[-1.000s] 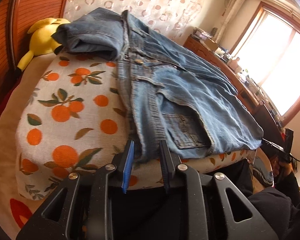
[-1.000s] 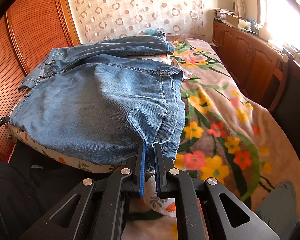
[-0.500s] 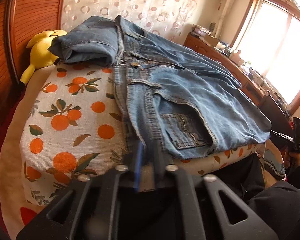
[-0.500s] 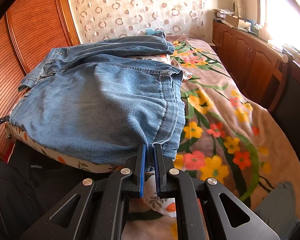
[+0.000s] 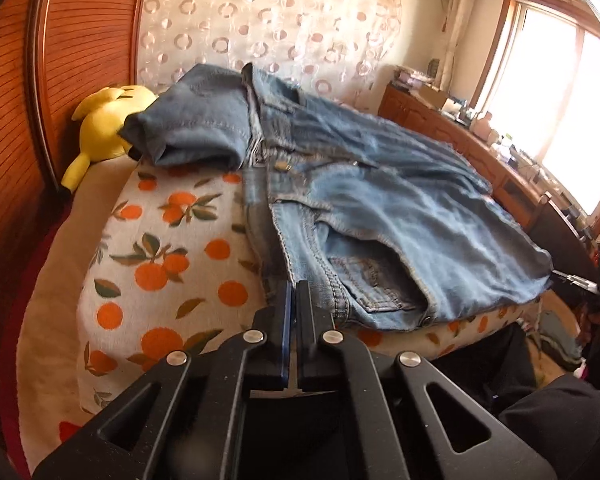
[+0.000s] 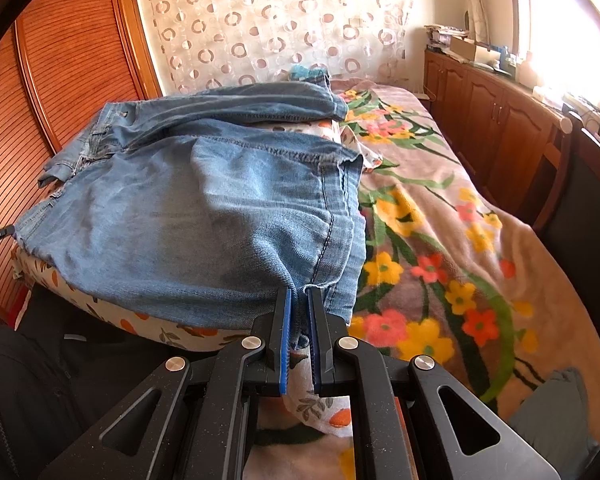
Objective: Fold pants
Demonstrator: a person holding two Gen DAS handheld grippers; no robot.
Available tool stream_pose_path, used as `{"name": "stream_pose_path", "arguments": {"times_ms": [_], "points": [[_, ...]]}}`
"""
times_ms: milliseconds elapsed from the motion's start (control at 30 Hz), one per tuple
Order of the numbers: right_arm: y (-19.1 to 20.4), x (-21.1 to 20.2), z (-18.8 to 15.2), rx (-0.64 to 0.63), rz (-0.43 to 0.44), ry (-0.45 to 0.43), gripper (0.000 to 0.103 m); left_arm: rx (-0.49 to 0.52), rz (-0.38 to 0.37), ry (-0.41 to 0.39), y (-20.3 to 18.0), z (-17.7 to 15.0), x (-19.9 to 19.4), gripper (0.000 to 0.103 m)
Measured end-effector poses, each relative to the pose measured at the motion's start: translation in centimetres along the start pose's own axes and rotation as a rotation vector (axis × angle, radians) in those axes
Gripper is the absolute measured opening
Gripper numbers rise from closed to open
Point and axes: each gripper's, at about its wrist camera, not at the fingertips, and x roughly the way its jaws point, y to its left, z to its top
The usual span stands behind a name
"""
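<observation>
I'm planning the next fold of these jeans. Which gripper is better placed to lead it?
Neither alone. The left gripper is shut on the waistband edge of the jeans, and the right gripper is shut on the hem end. Both near corners are pinched, so lifting together looks best.

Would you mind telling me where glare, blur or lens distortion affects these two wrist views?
Left wrist view: the window is blown out white, the jeans look slightly soft, and the fisheye bends the wooden headboard. Right wrist view: glare washes out the upper right corner above the cabinets; the denim is sharper here, with stitching legible.
</observation>
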Motion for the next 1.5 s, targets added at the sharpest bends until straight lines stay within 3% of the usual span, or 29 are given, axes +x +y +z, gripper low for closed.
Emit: {"name": "stream_pose_path", "arguments": {"times_ms": [367,667,967,1200,1500], "points": [[0.3,-3.0,3.4,0.002,-0.010,-0.153,0.006,0.092,0.013,-0.105,-2.4,5.1,-1.3,0.002],[0.9,-3.1,12.1,-0.079,-0.058,-0.299,0.005,0.184,0.062,-0.203,-3.3,13.4,0.5,0.002],[1.7,-0.3,20.3,-0.139,-0.083,-0.359,0.004,0.225,0.102,-0.253,-3.8,21.8,3.8,0.002],[1.2,5.0,25.6,-0.140,-0.104,-0.366,0.004,0.256,0.145,-0.271,-4.1,27.7,6.5,0.002],[1.2,17.4,30.9,-0.156,-0.134,-0.224,0.001,0.229,0.236,-0.171,-0.6,31.9,16.0,0.002]]}}
